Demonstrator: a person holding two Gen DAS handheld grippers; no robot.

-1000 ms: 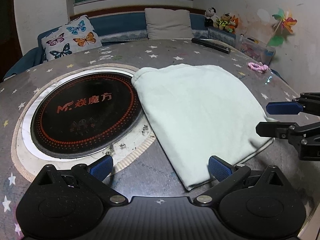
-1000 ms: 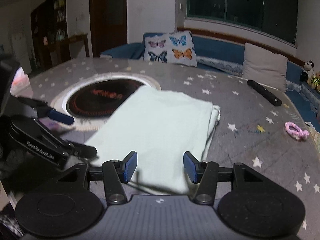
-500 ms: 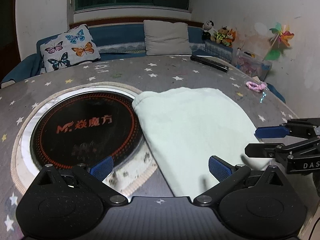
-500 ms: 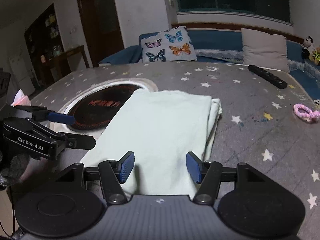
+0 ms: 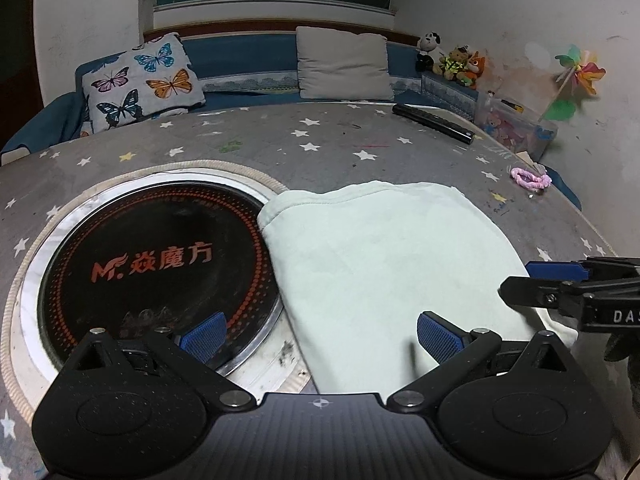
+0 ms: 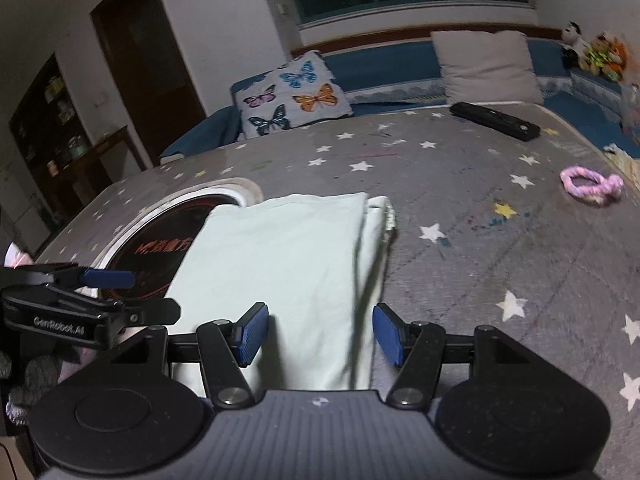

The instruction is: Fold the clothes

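Note:
A pale mint-green folded garment (image 5: 384, 256) lies flat on the grey star-print table, its left edge over the rim of the round black hotplate (image 5: 152, 264). It also shows in the right wrist view (image 6: 288, 276). My left gripper (image 5: 320, 338) is open and empty above the garment's near edge. My right gripper (image 6: 318, 334) is open and empty above the near end of the garment. The right gripper also shows at the right edge of the left wrist view (image 5: 532, 282), and the left gripper at the left of the right wrist view (image 6: 132, 294).
A black remote (image 5: 434, 123) lies at the far side of the table and a pink hair tie (image 5: 530, 180) at the right. A sofa with a butterfly cushion (image 5: 140, 80) and a grey cushion (image 5: 344, 64) stands behind. Toys and a clear box (image 5: 520, 128) stand at the right.
Both grippers have drawn back and up from the garment, so it sits further off in both views. The garment has stayed flat and both grippers stayed open.

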